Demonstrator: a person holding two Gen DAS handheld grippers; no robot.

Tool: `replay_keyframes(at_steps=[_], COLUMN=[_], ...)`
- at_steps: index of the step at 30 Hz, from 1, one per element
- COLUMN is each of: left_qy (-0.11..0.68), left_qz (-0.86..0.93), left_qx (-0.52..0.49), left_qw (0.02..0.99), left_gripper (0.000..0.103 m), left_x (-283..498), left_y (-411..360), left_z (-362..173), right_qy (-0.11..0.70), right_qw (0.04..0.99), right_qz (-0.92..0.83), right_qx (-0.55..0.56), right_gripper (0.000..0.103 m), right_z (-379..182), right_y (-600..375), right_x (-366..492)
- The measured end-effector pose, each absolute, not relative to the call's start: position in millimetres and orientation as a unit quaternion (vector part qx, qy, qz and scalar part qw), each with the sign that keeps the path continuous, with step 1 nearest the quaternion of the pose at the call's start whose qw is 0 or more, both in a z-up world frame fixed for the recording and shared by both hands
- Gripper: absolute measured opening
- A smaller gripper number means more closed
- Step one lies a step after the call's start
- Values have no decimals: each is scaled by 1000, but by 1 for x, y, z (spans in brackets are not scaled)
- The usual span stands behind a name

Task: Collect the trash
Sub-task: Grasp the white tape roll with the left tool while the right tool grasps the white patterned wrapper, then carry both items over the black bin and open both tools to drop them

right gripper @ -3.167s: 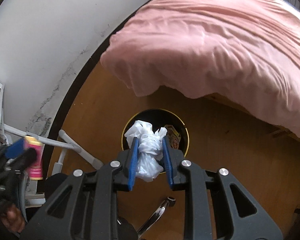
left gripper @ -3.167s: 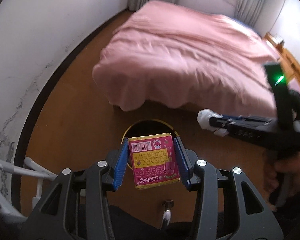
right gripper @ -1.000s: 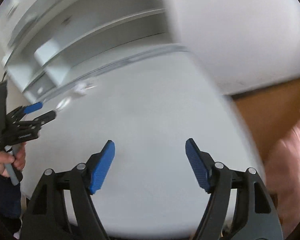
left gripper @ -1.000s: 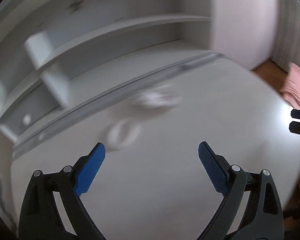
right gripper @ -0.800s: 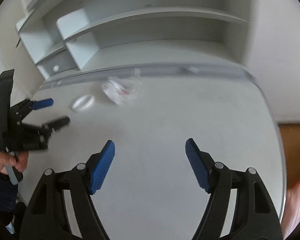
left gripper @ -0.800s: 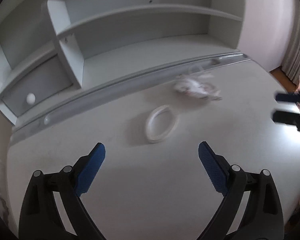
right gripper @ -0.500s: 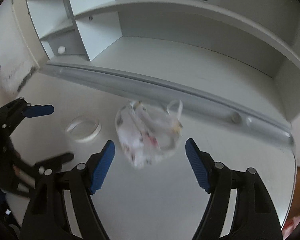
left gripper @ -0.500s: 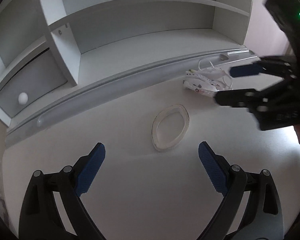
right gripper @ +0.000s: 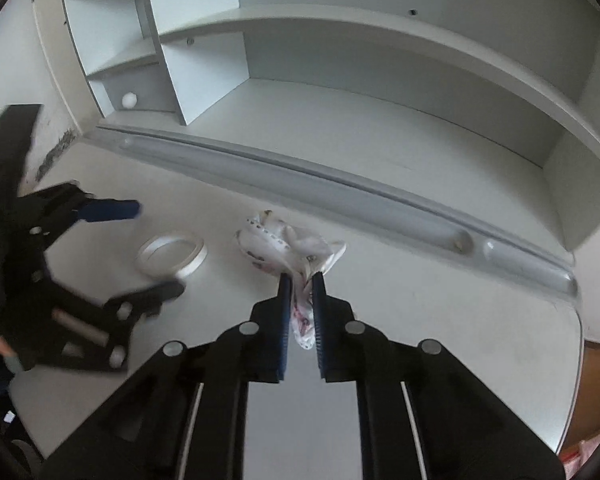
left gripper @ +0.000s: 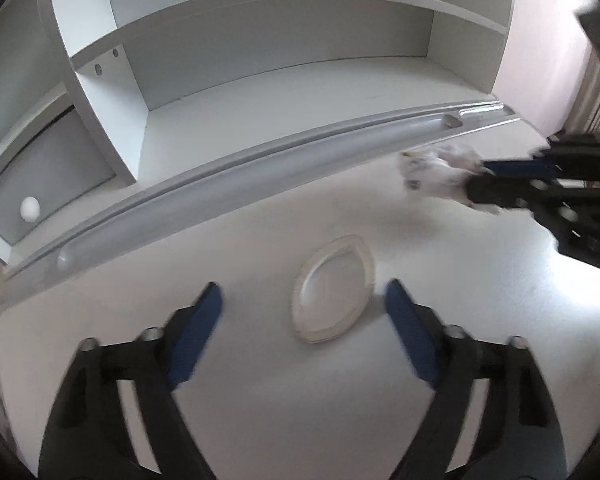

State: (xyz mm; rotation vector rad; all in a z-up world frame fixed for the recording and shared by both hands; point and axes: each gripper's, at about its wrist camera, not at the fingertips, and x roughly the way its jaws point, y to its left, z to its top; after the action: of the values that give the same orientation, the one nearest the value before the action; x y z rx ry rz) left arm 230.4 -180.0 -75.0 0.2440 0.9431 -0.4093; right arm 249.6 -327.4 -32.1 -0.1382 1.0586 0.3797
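Note:
A crumpled white printed plastic bag (right gripper: 288,244) lies on the white desk (right gripper: 420,320). My right gripper (right gripper: 300,280) is shut on the bag's near end; it also shows in the left wrist view (left gripper: 476,184) with the bag (left gripper: 432,168) in its tips. A white tape ring (left gripper: 334,294) lies flat on the desk, just ahead of my left gripper (left gripper: 302,304), which is open and blurred. The ring also shows in the right wrist view (right gripper: 171,254) between the left gripper's fingers (right gripper: 112,208).
A white shelf unit (left gripper: 260,60) stands along the desk's back edge behind a grey pen groove (left gripper: 220,196). A small drawer with a white knob (left gripper: 30,209) is at the left. Wooden floor (right gripper: 592,392) shows past the desk's right edge.
Both grippers dropped their earlier trash over the bin and swung to the desk. My right gripper has closed on the plastic bag. My left gripper has narrowed and come closer to the tape ring.

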Motion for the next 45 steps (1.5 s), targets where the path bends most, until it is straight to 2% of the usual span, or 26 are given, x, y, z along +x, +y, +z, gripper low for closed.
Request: replay_keyframes(at_steps=[2,3,10,19,27,34,39,45], left_qy=[449,450,454,413,380,370,398,422], left_qz=[-192,-192,-219,-393,-533,-605,-612,-600], left_qx=[115,117,119,154,212,276,302,323], left_qw=[865,865,856,807,726,649,613,598], left_gripper=[45,40,39,39,39,39,39,39], left_x=[229,227,188,53,-74,-174,-193,-205], left_y=[-178,-180,-218,-362,-488,-562,-592,-611], left_z=[-75,-74,-64,-42,-52,-103,-157,-196], right_qy=[502,502,502,481,466,475,489,503], right_qw=[847,850,862,851,791,732,702,684], right_qz=[168,156,54,-154,-314,-378,-391,-385], right_qx=[-43,-36,44,143,243,310,340,363], right_gripper=[11,11,11,11,11,11,11,11], right_z=[-25,-21,-2,6,-27,-81,-121,-158], right_y=[-342,-349,-427,-570,-667,-702,-724,-735], right_x=[232,221,125,-59,-228,-323,-351,-353])
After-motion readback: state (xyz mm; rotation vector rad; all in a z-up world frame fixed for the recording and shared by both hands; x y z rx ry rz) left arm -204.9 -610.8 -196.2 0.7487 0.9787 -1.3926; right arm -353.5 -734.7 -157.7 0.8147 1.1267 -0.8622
